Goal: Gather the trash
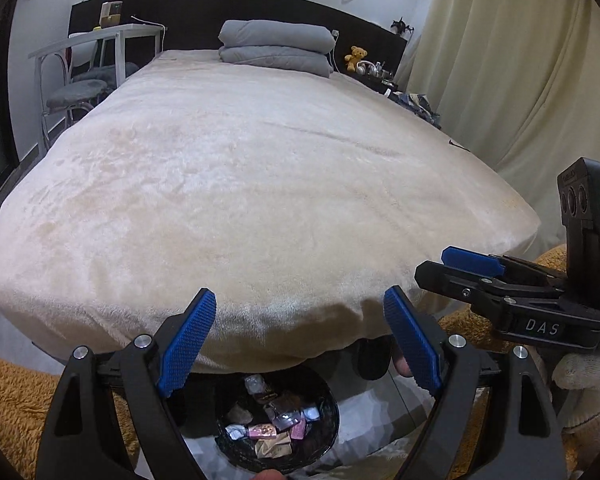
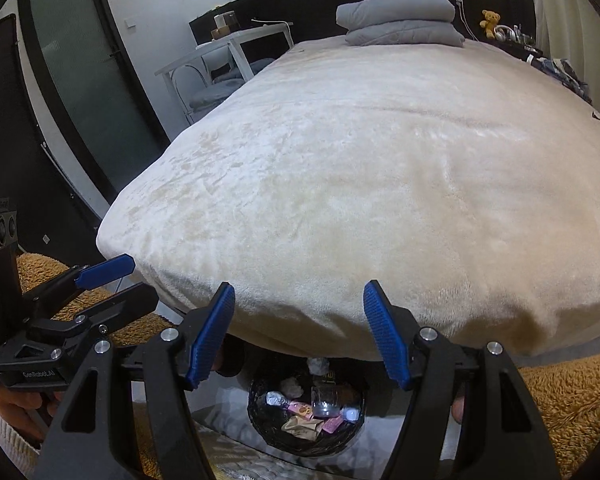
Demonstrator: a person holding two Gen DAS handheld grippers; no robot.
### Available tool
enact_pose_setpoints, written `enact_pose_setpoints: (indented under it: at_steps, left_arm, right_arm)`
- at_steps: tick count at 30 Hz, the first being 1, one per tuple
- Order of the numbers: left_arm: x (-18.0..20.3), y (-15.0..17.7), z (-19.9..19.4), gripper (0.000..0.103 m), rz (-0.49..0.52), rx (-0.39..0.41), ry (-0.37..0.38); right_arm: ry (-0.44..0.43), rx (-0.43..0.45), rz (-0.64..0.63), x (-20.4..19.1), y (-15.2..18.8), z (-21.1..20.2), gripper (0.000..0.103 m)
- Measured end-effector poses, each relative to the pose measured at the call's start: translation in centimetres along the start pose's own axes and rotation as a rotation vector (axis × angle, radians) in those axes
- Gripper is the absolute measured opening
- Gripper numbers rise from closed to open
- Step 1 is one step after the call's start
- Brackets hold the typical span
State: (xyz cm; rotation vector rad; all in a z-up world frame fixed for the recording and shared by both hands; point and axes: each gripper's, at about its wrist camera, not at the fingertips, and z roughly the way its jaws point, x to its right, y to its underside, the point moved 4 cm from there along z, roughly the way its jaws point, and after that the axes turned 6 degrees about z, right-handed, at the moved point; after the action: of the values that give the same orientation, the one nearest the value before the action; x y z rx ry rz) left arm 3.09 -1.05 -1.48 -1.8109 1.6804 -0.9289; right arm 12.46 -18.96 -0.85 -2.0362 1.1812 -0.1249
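The left gripper (image 1: 300, 336) fills the bottom of its own view, its ribbed blue pads (image 1: 186, 344) set on black plastic arms with silver bolts; the jaws stand wide apart with nothing between them. The right gripper (image 2: 298, 332) sits low in its view too, its jaws parted rather less widely, and they too grip nothing. Each gripper also shows at the edge of the other's view, held by a hand in a pale knit glove (image 1: 584, 380).

Below and between the pads, at the bottom centre of both views, lies a round black bin (image 1: 278, 420) with a glossy liner. In it is the trash (image 2: 312, 412): crumpled silver foil, pink wrappers, a brown paper scrap and a clear plastic cup.

Above the bin the middle of each frame is taken up by a bed (image 1: 260, 184) under a plush cream blanket with a crushed, velvety nap. A folded grey quilt (image 1: 276, 46) rests at its far end against a dark headboard, with a small yellow teddy bear (image 1: 356, 57) towards the upper right. A shaggy orange-brown rug (image 2: 560, 396) covers the floor in the lower corners. A white desk (image 1: 112, 38) and a round-seated chair stand at the upper left.
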Motion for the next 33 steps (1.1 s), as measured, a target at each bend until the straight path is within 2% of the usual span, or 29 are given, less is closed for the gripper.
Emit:
enact_pose_setpoints:
  at_steps: [13, 16, 18, 19, 20, 21, 27, 33]
  left_arm:
    - [0.7, -1.1, -2.7, 0.084, 0.033, 0.147, -0.021]
    - [0.6, -1.2, -2.9, 0.084, 0.034, 0.161, -0.036]
    - [0.5, -1.4, -3.1, 0.085, 0.034, 0.176, -0.052]
    - [0.4, -1.4, -3.3, 0.087, 0.033, 0.184, -0.058]
    - [0.4, -1.5, -3.3, 0.094, 0.032, 0.191, -0.061]
    - [0.4, -1.5, -3.5, 0.096, 0.033, 0.203, -0.070]
    - [0.3, -1.7, -4.1, 0.097, 0.053, 0.250, -0.104]
    - [0.4, -1.9, -4.3, 0.097, 0.069, 0.259, -0.120]
  right_arm:
    - [0.031, 0.101, -0.053, -0.6, -0.7, -1.7, 0.067]
    - [0.038, 0.132, -0.071, -0.8, -0.8, -2.1, 0.074]
    - [0.044, 0.150, -0.080, -0.9, -0.9, -2.4, 0.085]
    - [0.046, 0.159, -0.084, -1.0, -0.9, -2.4, 0.089]
    - [0.048, 0.165, -0.087, -1.0, -0.9, -2.5, 0.096]
    - [0.044, 0.173, -0.088, -1.0, -1.0, -2.6, 0.098]
    - [0.044, 0.215, -0.095, -1.0, -1.2, -3.3, 0.098]
    - [0.054, 0.225, -0.098, -1.0, -1.2, -3.5, 0.098]
